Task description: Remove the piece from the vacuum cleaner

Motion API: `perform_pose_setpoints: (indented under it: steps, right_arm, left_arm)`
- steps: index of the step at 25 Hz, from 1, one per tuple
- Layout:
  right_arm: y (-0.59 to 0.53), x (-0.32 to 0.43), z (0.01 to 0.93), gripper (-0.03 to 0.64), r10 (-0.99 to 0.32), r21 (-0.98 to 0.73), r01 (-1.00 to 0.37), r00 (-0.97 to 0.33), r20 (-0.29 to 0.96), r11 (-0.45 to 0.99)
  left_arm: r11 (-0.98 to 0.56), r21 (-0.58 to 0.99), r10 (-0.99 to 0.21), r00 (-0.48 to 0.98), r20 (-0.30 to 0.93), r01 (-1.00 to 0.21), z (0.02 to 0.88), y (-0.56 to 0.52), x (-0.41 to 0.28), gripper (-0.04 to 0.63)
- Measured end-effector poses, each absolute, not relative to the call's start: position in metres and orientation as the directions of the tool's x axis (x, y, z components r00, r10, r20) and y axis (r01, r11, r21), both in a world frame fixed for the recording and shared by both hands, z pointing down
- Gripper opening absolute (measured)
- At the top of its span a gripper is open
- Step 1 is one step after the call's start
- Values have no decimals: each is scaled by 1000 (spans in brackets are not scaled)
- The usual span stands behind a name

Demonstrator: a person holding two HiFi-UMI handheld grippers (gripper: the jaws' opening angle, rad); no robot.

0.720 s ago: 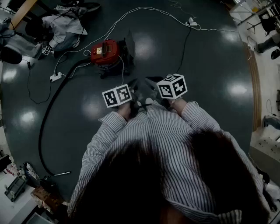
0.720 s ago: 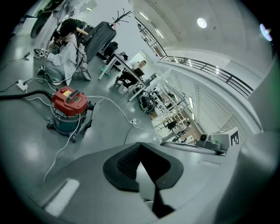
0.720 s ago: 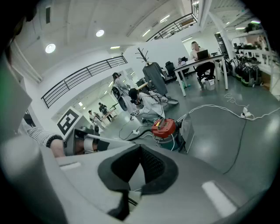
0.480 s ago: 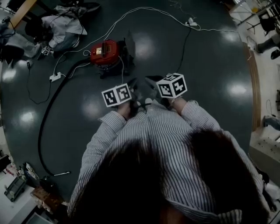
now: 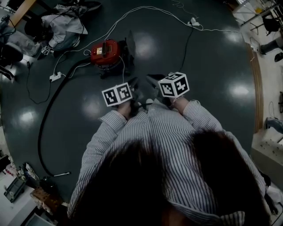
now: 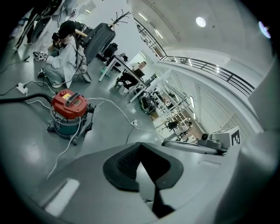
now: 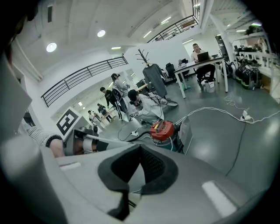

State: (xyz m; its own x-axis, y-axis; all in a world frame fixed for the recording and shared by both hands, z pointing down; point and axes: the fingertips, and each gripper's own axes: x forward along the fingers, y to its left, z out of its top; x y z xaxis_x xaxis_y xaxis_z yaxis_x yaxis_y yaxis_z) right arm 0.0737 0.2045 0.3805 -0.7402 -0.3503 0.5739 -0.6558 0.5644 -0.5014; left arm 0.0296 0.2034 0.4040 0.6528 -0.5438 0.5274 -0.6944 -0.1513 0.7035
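A red-topped canister vacuum cleaner (image 5: 105, 52) stands on the dark floor ahead of me. A black hose (image 5: 46, 119) curves from it to the left and back toward me. A dark flat panel (image 5: 131, 44) stands upright against its right side. My left gripper (image 5: 134, 84) and right gripper (image 5: 153, 80) are held side by side close to my chest, well short of the vacuum and touching nothing. In the left gripper view the vacuum (image 6: 68, 109) lies far left beyond the shut jaws (image 6: 140, 145). In the right gripper view the vacuum (image 7: 162, 130) sits just above the shut jaws (image 7: 140, 146).
White cables (image 5: 146, 11) and power strips (image 5: 56, 77) trail across the floor around the vacuum. A person sits on the floor (image 5: 62, 26) at the upper left. Tools and boxes (image 5: 17, 187) lie at the lower left. Desks and chairs (image 7: 199, 65) stand further back.
Both grippers have crept slightly forward and left. The vacuum stays where it was, and both pairs of jaws remain shut.
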Motion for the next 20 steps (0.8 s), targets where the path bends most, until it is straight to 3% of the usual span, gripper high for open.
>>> perform_pose_setpoints:
  steps: [8, 20]
  right_arm:
    - [197, 80, 374, 2, -357, -540, -629, -771, 528, 559]
    - [192, 97, 410, 2, -291, -604, -636, -765, 575, 480]
  left_arm:
    - [-119, 717, -549, 647, 529, -687, 408, 198, 37, 6]
    - [-47, 708, -529, 619, 581, -704, 433, 208, 49, 8]
